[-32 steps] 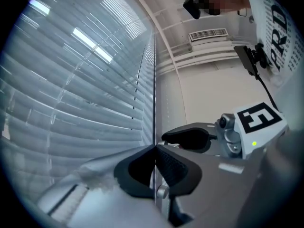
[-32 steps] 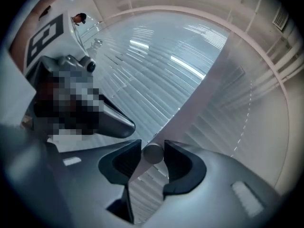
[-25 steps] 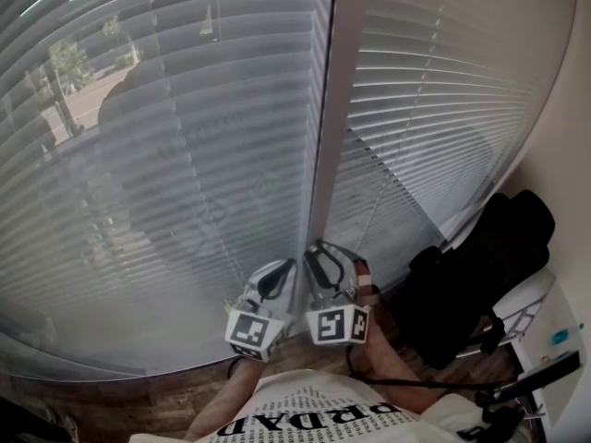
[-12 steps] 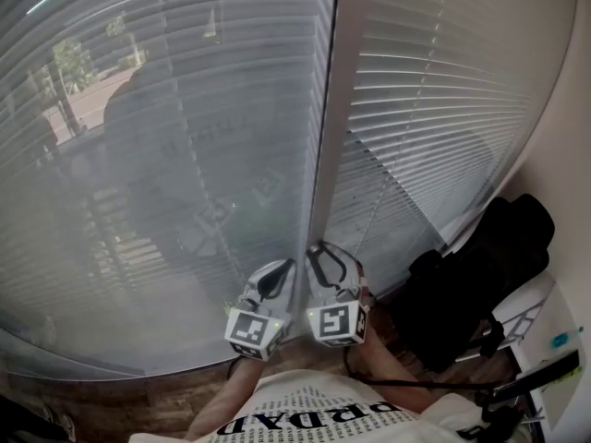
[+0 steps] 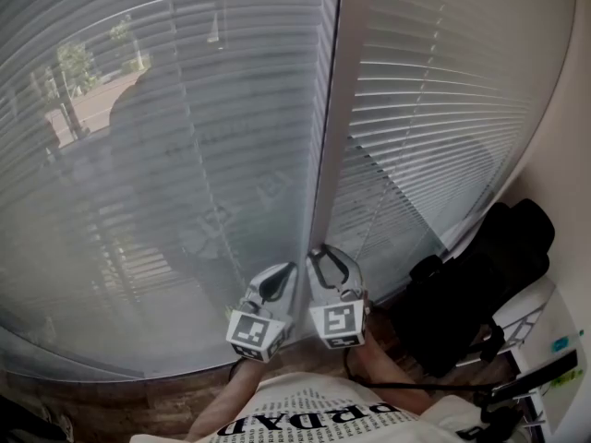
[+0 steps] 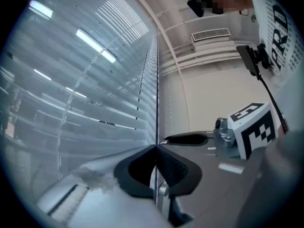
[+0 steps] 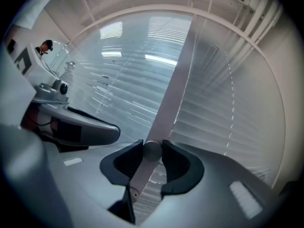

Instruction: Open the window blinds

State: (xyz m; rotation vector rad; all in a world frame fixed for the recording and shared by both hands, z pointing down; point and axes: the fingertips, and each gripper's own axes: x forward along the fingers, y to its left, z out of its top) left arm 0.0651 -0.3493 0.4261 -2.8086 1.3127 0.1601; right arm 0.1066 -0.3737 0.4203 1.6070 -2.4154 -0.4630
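Nearest, at the bottom edge of the head view, is the person's white printed shirt (image 5: 314, 415), with a strip of wood floor (image 5: 138, 397) to its left. Just beyond it the two grippers are held side by side, close together, both pointing at the foot of the window.

The left gripper (image 5: 282, 280) has its jaws closed together, and in its own view a thin cord (image 6: 156, 103) runs down into the seam between the pads, so the left gripper (image 6: 155, 151) is pinching that cord. The right gripper (image 5: 328, 264) is clamped on a grey tilt wand (image 7: 151, 150). In the right gripper view, both pads of the right gripper (image 7: 152, 155) touch the wand's rounded body, one on each side.

To the right of the grippers, near the wall, sits a black chair (image 5: 480, 284).

Behind the jaws rises the pale mullion (image 5: 337, 109), which divides the window. The left blind (image 5: 185, 155) hangs lowered to its left, and trees (image 5: 69, 72) show through the slats at the far upper left. The right blind (image 5: 443, 127) hangs lowered to its right, with whiter slats.
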